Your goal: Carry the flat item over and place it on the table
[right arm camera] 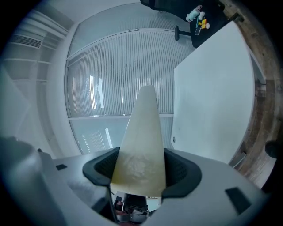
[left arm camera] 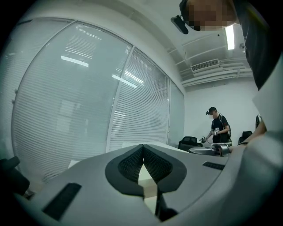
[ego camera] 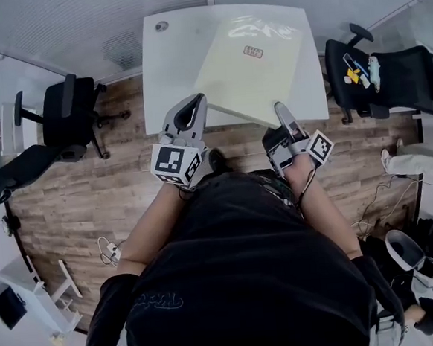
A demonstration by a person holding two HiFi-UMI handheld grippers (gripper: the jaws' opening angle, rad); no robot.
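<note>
You are clamping the right tool [ego camera: 282,112] on the near corner of the sheet [ego camera: 249,69], which is hanging over the bench [ego camera: 161,83] with that corner jutting past the front edge. Your left tool [ego camera: 198,100] is sitting with its jaws together just beside the sheet's left corner; I cannot tell whether it is pinching it. With only one sure grip, the sheet is probably sagging and may swing or slip. Letting go this far back is risking a slide onto the floor [ego camera: 69,202]. The bench is offering bare room ahead, while chairs [ego camera: 66,113] are flanking both ends.
</note>
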